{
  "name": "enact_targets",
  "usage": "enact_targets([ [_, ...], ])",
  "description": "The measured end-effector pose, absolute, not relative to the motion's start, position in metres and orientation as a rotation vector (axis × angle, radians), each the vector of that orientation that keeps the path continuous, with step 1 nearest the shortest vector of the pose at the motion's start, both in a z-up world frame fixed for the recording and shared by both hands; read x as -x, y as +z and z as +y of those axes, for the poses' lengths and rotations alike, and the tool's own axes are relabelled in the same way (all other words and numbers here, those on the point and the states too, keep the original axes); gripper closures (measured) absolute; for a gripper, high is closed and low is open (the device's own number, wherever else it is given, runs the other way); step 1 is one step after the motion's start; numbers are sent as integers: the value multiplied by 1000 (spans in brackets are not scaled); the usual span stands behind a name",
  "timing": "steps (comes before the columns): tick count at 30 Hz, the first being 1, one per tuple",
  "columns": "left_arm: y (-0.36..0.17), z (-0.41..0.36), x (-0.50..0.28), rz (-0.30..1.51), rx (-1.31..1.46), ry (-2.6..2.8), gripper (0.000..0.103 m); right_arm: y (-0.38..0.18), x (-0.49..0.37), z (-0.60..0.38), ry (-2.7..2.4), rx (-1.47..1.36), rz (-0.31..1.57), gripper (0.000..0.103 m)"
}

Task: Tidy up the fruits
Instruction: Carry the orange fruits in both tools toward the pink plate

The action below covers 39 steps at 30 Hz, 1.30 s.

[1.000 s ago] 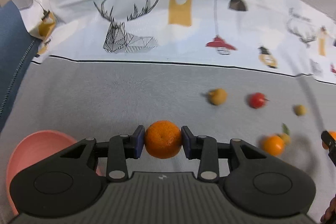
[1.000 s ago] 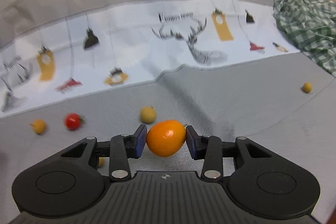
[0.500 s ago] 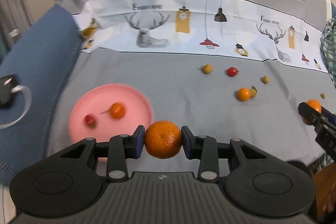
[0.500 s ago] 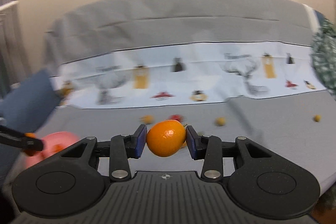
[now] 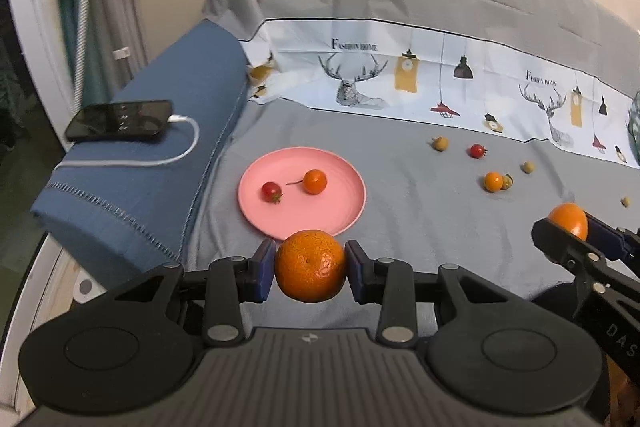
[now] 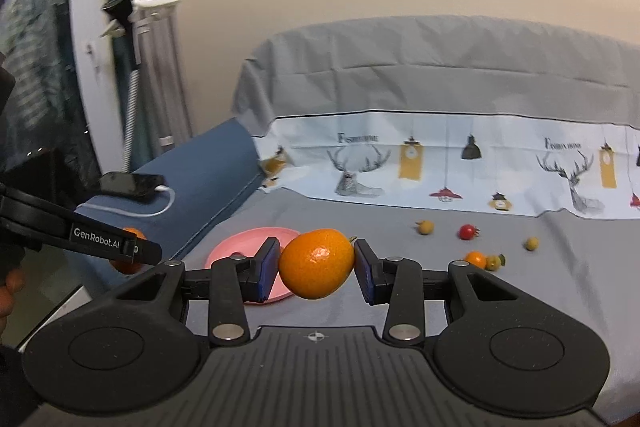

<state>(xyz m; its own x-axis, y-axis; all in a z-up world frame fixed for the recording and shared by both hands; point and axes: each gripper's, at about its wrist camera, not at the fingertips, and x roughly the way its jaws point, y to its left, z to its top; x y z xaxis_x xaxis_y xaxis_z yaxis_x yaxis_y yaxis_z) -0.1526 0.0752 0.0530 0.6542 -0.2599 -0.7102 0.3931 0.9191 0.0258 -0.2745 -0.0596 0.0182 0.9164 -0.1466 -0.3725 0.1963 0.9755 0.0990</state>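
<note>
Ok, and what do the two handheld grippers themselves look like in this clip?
Both match: the left gripper and right gripper have matte black bodies with a ribbed grey centre plate, two round black discs, silver pivot bolts and blue pads on the jaws. White "GenRobot.AI" lettering runs along the left one's side in the right wrist view. No cables or sleeves show.

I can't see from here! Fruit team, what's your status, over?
Left claw shut on mandarin. Right claw shut on kumquat. Pink plate ahead, two fruits on it. Path clear, over.

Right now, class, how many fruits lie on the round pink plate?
2: a small red cherry tomato left of centre on the round pink plate, and a small orange fruit beside it. The held mandarin hides the near rim.
</note>
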Motion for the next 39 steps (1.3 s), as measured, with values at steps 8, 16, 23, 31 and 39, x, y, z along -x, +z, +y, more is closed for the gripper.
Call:
enact_targets([
  [8, 57, 100, 166, 779, -157, -350, 62, 25, 284, -39, -137, -107, 361, 61],
  [16, 54, 103, 160, 780, -143, -350, 62, 22, 278, -36, -143, -100, 394, 61],
  [23, 44, 105, 143, 810, -136, -342, 62, 15, 262, -38, -152, -97, 444, 61],
  [31, 30, 104, 119, 857, -133, -334, 62, 7, 239, -41, -162, -91, 496, 61],
  [39, 17, 98, 88, 883, -144, -324, 62, -3, 207, -46, -163, -88, 543, 61],
])
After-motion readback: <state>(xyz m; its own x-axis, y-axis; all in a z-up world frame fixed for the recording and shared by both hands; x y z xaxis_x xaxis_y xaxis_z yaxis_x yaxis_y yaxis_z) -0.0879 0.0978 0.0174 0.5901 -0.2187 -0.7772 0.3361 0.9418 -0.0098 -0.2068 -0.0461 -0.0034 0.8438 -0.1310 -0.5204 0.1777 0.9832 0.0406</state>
